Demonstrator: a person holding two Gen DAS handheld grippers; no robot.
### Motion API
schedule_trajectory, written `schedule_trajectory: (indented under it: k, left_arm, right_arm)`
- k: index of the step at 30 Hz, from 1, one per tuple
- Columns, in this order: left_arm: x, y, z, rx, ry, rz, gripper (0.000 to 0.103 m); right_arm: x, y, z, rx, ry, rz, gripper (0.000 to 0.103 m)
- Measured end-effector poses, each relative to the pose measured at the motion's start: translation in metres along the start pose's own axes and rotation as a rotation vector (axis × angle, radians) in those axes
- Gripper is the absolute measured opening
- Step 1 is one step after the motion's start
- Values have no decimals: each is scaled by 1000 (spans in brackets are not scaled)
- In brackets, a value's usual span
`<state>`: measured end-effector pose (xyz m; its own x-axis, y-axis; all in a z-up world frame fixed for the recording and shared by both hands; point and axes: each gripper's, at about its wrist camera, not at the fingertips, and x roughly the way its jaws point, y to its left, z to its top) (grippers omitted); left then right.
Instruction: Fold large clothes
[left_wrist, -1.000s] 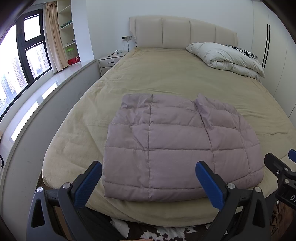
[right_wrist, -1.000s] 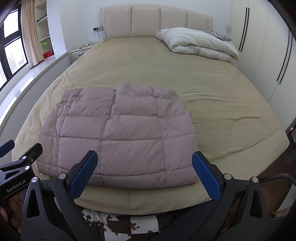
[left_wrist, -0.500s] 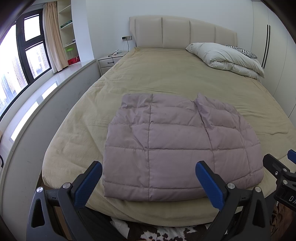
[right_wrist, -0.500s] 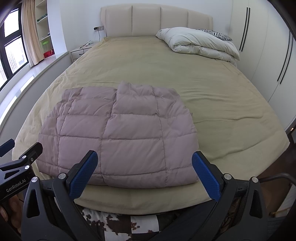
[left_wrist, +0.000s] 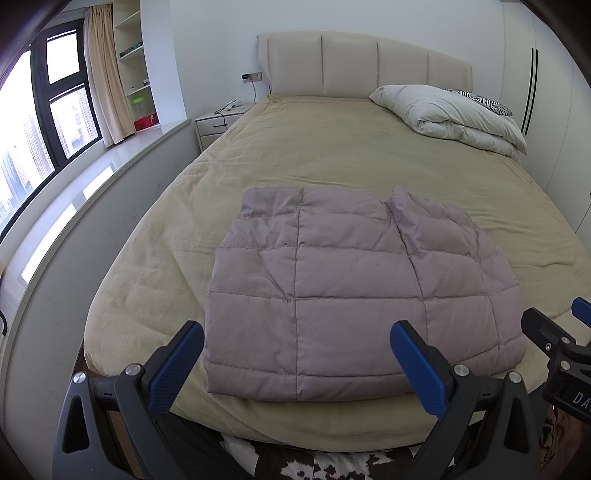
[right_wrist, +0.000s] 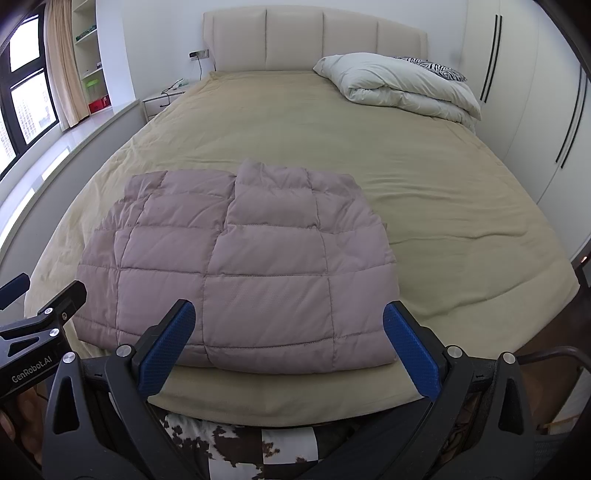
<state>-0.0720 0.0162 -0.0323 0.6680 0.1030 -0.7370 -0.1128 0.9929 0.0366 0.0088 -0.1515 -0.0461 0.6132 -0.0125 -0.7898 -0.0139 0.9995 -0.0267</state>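
A: Where are the grippers?

B: The left gripper (left_wrist: 295, 363) hangs at the foot of the bed (left_wrist: 332, 147), fingers wide apart, nothing between them. The right gripper (right_wrist: 284, 345) is beside it, likewise spread and empty. Neither touches the jacket (right_wrist: 240, 266).

A: And the jacket?

B: A mauve quilted jacket (left_wrist: 351, 288), lying flat on the tan bedspread near the foot edge, already doubled into a rough rectangle, with a raised fold running up its right part.

A: Anything different from a second ago?

B: Almost nothing. Both views match the earlier ones; the grippers have barely drifted and the jacket lies the same.

A: Meaning?

B: I judge it a pause: either the fold is finished, or another fold awaits.
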Motion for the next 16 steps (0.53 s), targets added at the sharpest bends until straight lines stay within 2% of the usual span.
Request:
schedule_trajectory:
  k: [16]
  left_arm:
    - [-1, 2, -1, 1, -13, -9, 103]
  right_arm:
    - [4, -2, 1, -6, 6, 3, 103]
